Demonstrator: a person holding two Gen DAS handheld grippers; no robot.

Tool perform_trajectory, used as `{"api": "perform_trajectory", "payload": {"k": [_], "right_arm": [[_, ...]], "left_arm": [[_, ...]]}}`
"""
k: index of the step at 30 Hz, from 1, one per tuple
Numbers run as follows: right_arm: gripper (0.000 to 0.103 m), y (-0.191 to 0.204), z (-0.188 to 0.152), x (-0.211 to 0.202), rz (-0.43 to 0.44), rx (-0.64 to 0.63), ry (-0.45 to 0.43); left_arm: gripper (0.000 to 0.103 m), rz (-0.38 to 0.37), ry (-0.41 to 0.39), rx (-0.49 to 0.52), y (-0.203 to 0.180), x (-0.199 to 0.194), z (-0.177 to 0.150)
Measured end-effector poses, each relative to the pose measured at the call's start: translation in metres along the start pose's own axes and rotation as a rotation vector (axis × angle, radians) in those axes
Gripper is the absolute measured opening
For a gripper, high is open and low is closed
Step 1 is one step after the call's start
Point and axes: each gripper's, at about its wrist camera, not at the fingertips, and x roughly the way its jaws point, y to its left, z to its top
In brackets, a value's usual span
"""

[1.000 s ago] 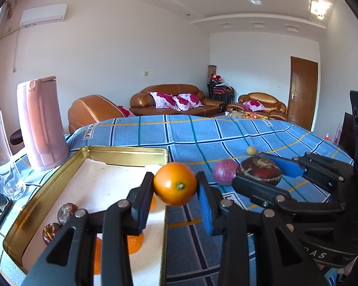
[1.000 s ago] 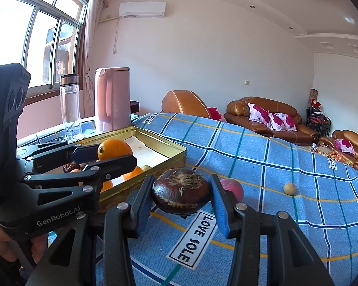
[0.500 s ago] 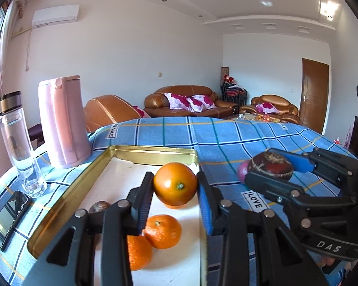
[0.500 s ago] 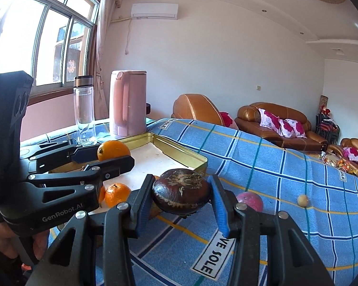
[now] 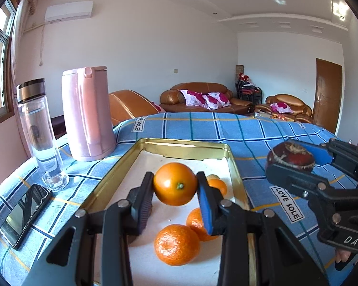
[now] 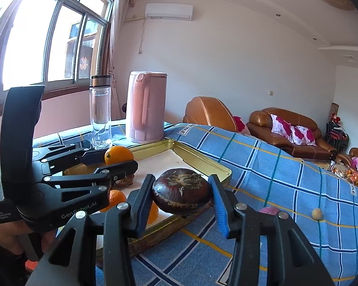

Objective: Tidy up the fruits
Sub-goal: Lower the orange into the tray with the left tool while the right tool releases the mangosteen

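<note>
A table covered by a blue checked cloth (image 5: 250, 131) fills the lower half of both views. On it lies a shallow gold tin tray (image 5: 186, 144) with a white floor, its near right rim just under the right tongs in the right wrist view. Behind the tray's far left corner stands a pink kettle (image 5: 87, 114), upright, and to the left of that a clear bottle (image 5: 39, 133) with a dark cap. A black phone (image 5: 23, 214) lies flat on the cloth just in front of the bottle.

The left gripper (image 5: 175, 186) is clamped on a smooth orange (image 5: 175, 183), held in the air above the tray's floor. The right gripper (image 6: 182, 195) is clamped on a dark brown round fruit (image 6: 181, 195) with a pale fibrous top, held near the tray's right rim.

Three smaller oranges (image 5: 176, 244) lie on the tray floor under and just beyond the left tongs, two of them touching. Out on the cloth, well apart from the tray, sit a pink fruit (image 6: 269, 210), mostly hidden behind the right tongs, and a small tan ball (image 6: 317, 214)
</note>
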Motion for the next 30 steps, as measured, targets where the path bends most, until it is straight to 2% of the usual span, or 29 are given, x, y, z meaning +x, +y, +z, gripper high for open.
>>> {"api": "perform_trajectory", "payload": {"k": [15,22,30], "right_arm": [[0.048,0.033,-0.002,0.021,0.067,-0.046,0.040],[0.048,0.050,-0.011,0.036,0.112,-0.078,0.110],[0.048,0.053,-0.018,0.049,0.154,-0.069,0.210]], "left_arm": [[0.037,0.061,0.023,-0.005,0.028,-0.004,-0.007],[0.037,0.090,0.052,-0.012,0.045,-0.007,-0.011],[0.039,0.106,0.132,0.000,0.050,0.005,-0.015]]}}
